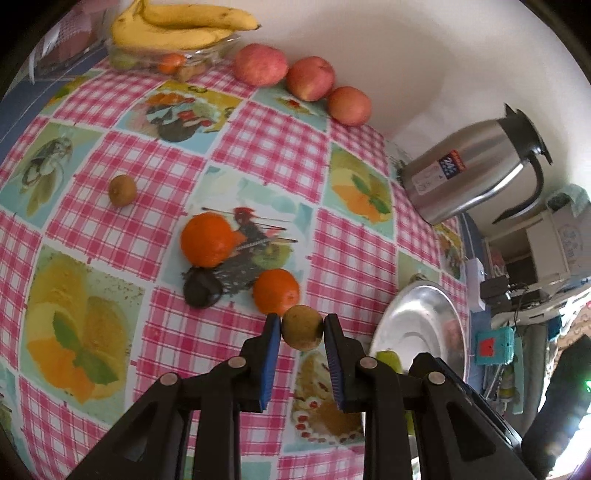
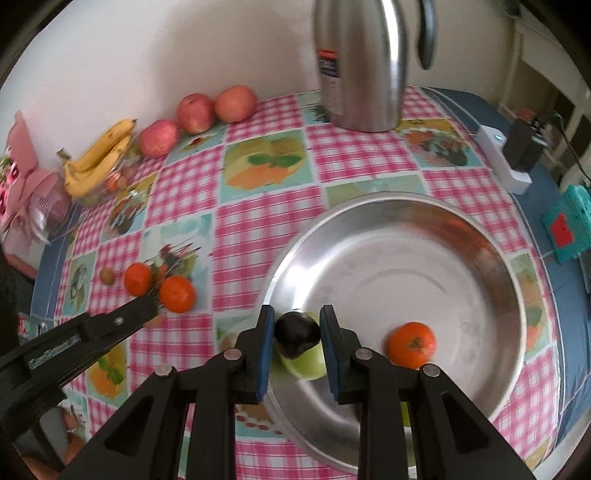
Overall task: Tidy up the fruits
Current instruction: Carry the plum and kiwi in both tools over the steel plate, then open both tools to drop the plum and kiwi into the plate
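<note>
My left gripper (image 1: 301, 320) is shut on a brown-green kiwi (image 1: 303, 334), held just above the checked tablecloth (image 1: 258, 147). Beyond it lie two oranges (image 1: 208, 240) (image 1: 276, 291), a dark plum (image 1: 202, 290) and another kiwi (image 1: 122, 189). My right gripper (image 2: 297, 314) is shut on a second dark plum (image 2: 297, 338), over the near left part of the steel plate (image 2: 406, 229). A green fruit (image 2: 308, 365) lies in the plate right under that plum. An orange (image 2: 411, 345) lies in the plate to the right.
Three apples (image 1: 259, 64) (image 1: 310, 78) (image 1: 349, 106) line the back wall. Next to them, bananas (image 1: 177, 26) rest on a glass bowl (image 1: 207, 55). A steel jug (image 2: 360, 62) stands behind the plate. A white box (image 2: 506, 162) and a teal box (image 2: 565, 229) sit off the table's right edge.
</note>
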The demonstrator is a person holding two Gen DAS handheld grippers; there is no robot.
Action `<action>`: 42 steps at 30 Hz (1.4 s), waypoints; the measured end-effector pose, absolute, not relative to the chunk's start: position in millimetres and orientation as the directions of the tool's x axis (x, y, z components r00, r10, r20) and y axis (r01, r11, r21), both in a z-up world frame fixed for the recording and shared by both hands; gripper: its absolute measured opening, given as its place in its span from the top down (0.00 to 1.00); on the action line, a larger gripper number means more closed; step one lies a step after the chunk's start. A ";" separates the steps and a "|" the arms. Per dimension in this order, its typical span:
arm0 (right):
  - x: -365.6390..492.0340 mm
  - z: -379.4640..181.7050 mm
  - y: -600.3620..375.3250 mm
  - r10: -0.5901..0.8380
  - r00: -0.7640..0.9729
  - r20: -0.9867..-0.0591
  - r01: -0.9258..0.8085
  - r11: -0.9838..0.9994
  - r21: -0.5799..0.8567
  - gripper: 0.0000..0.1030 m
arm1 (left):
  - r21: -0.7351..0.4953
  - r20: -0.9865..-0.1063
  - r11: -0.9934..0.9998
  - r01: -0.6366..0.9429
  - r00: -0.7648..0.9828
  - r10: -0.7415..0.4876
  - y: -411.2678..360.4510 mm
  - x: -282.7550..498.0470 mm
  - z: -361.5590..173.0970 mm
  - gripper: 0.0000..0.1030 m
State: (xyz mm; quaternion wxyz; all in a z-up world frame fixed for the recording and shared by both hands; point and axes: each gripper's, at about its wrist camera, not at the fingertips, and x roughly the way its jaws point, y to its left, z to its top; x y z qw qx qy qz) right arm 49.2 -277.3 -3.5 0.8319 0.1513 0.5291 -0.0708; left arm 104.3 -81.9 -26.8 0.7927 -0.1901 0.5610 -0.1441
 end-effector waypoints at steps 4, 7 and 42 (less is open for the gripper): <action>43.9 -1.9 -296.8 -0.006 0.433 -0.901 0.337 0.928 0.156 0.75 | -0.463 -0.827 0.884 0.061 0.331 -0.455 -97.6 98.0 -18.7 0.75; 39.1 -0.8 -312.1 -0.029 0.441 -0.897 0.378 0.912 0.157 0.75 | -0.459 -0.822 0.883 0.099 0.329 -0.464 -110.3 93.9 -14.1 0.75; 5.3 -26.3 -380.0 -0.133 0.377 -0.917 0.627 0.765 0.146 0.74 | -0.308 -0.910 0.872 0.379 0.148 -0.386 -223.2 42.5 -33.2 0.74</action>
